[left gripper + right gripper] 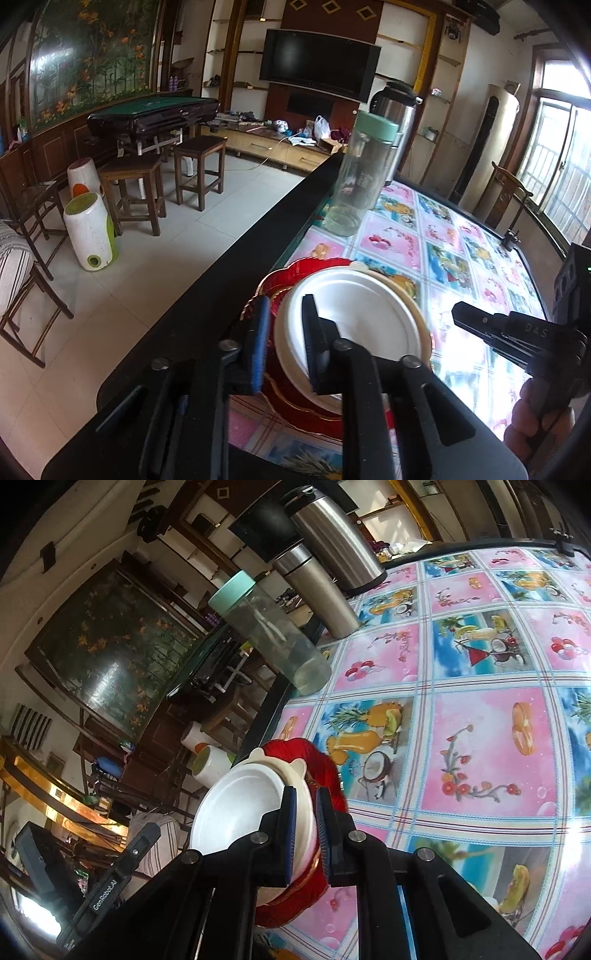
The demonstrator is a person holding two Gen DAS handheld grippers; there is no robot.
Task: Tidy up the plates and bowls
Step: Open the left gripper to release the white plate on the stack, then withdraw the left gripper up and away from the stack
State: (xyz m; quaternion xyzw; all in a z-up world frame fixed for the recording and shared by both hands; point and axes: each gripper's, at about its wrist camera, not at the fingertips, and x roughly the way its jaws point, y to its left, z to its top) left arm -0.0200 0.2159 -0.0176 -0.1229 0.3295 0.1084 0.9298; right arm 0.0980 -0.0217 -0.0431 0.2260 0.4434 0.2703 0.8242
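A white bowl [354, 314] [236, 812] sits inside a cream bowl with small ears [408, 295] [291, 771]. Both rest on a red, gold-rimmed plate [317, 266] [321, 760] near the table's left edge. My left gripper [286, 301] lines up with the stack's left rim, its fingers a narrow gap apart. In the right wrist view the left gripper [153, 829] stops short of the bowl. My right gripper [306, 794] frames the near rim through a narrow gap. The left wrist view shows the right gripper [456, 315] a little clear of the plate. The white bowl is empty.
A clear bottle with a green lid [358, 177] [269, 635] stands beyond the stack. Two steel flasks [332, 535] [317, 594] stand behind it. The table's black edge [240, 266] runs just left of the plate. Patterned tablecloth [480, 738] stretches to the right. A hand [535, 410] holds the right gripper.
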